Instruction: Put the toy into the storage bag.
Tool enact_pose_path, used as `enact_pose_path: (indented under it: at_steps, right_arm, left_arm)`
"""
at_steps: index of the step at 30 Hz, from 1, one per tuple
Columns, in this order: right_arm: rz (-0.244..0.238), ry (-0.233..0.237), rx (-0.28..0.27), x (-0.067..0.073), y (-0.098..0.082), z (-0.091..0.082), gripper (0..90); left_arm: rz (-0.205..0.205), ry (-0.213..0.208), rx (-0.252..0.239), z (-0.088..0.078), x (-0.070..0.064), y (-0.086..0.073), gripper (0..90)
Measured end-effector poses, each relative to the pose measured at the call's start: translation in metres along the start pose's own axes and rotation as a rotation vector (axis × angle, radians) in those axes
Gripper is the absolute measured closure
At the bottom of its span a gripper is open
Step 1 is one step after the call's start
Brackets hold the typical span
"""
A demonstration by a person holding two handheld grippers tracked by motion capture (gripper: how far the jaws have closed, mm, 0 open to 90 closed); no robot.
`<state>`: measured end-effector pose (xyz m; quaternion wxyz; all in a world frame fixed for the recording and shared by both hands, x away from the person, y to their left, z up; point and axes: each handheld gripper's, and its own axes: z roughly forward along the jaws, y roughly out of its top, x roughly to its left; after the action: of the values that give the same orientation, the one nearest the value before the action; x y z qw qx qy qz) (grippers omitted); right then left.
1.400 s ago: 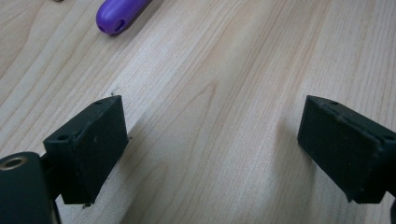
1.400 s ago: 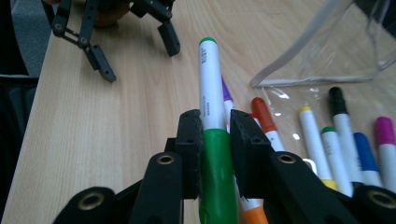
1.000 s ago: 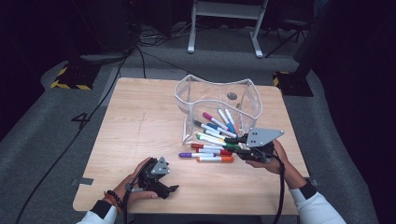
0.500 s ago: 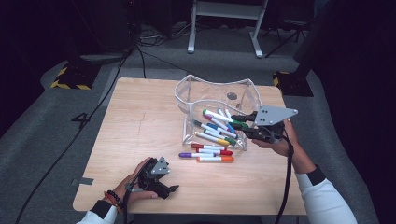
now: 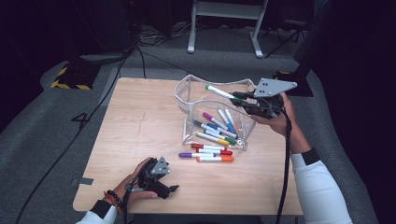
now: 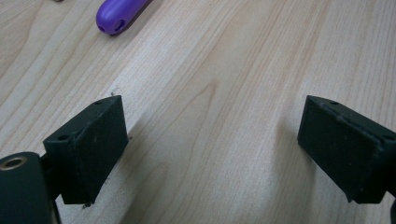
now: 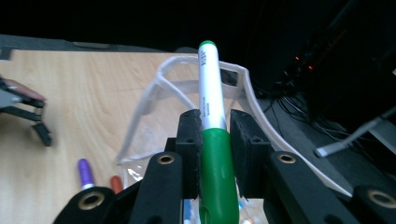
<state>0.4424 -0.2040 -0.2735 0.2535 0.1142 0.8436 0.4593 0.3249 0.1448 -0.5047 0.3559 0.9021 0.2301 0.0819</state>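
2 grippers were at work over the wooden table (image 5: 140,121). At the left, near the table's front edge, the left gripper (image 5: 173,189) lay low in the person's left hand (image 5: 133,186), its jaws spread wide with only bare wood between them; in the left gripper view a purple marker (image 6: 119,14) lay on the table beyond them. Toward the middle, 3 loose markers (image 5: 208,152) lay side by side just in front of the clear plastic bin (image 5: 187,95), which held several more markers (image 5: 217,126). At the right, the right gripper (image 5: 240,99) hung above the bin's right rim, its jaws pinching a green-capped marker (image 5: 220,92) by the cap. The marker's white barrel pointed left, out over the bin's open top, clear of the markers below.
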Motion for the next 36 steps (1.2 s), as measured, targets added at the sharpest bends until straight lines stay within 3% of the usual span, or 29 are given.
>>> enact_pose_path:
  at_steps: [13, 23, 31, 36]
  right_arm:
    - [0.067, -0.015, 0.149, -0.037, -0.015, 0.038, 74.8]
    - [0.108, 0.017, 0.302, -0.047, -0.033, 0.069, 74.8]
    - [0.107, 0.112, 0.427, -0.044, -0.036, 0.077, 74.7]
    - [0.108, 0.221, 0.494, -0.035, -0.032, 0.077, 74.7]
  left_arm:
    - [0.002, -0.001, 0.000, 0.000, 0.000, 0.000, 8.5]
    - [0.001, -0.001, 0.000, 0.000, 0.000, 0.000, 8.6]
    - [0.002, -0.001, 0.000, 0.000, 0.000, 0.000, 8.6]
    - [0.002, -0.001, 0.000, 0.000, 0.000, 0.000, 8.6]
